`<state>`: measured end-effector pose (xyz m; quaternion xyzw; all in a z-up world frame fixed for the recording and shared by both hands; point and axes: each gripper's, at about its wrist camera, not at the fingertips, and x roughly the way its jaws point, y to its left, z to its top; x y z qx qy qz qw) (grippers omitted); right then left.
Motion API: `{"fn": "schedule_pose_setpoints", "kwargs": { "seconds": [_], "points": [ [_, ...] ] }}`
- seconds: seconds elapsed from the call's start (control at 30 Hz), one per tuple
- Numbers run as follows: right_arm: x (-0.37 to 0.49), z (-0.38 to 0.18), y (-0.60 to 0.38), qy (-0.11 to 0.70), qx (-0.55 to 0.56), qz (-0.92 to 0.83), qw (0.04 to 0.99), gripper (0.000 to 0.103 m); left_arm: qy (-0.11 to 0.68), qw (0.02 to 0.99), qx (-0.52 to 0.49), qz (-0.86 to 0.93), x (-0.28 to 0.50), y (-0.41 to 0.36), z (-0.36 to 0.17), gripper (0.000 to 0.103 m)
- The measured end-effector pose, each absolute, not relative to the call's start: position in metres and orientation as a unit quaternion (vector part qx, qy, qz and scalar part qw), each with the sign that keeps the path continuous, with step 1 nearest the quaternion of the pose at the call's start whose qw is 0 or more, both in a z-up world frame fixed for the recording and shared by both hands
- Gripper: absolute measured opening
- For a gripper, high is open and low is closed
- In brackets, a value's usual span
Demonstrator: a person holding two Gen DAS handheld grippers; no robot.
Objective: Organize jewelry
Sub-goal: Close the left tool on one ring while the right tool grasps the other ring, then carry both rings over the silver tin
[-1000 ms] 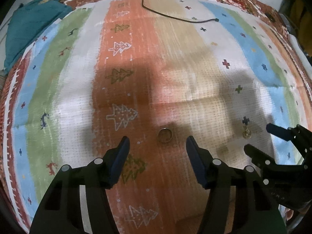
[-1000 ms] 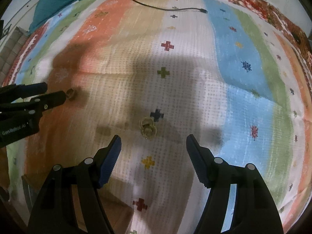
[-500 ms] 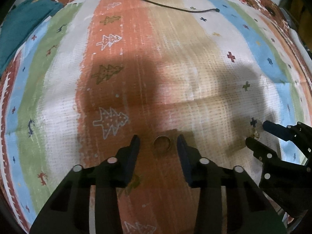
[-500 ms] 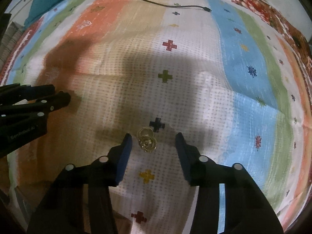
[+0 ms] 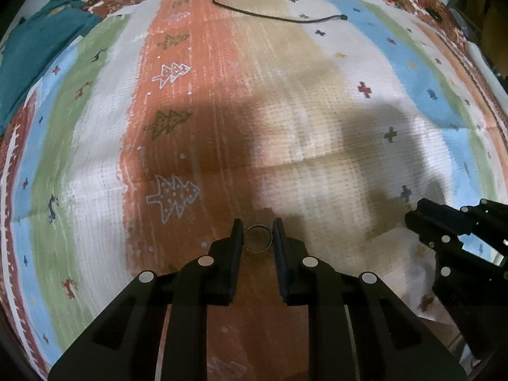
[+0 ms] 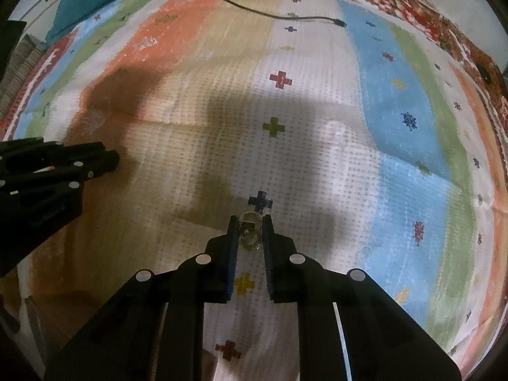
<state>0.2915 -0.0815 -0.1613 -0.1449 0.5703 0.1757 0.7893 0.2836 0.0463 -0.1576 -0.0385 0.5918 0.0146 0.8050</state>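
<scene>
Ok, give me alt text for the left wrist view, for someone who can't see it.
The left gripper points down at a striped patterned cloth, its jaws just closed against a thin ring lying on the orange stripe. The right gripper reaches in from the right edge. A black cable and teal fabric lie far off.

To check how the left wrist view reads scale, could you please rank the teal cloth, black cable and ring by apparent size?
1. Teal cloth, partly cut off by the frame edge.
2. Black cable, long but thin.
3. Ring, smallest, though nearest the camera.
</scene>
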Motion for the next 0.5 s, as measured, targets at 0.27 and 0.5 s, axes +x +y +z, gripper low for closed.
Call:
{"fn": "schedule_pose_setpoints", "kwargs": {
  "seconds": [0.27,0.5],
  "points": [
    [0.273,-0.142,-0.088,0.555,-0.134,0.180,0.801,0.016,0.568,0.821,-0.048,0.002,0.260,0.037,-0.131,0.018],
    [0.259,-0.125,-0.092,0.542,-0.128,0.180,0.811,0.016,0.563,0.825,-0.047,0.003,0.251,0.026,-0.116,0.018]
  ]
}}
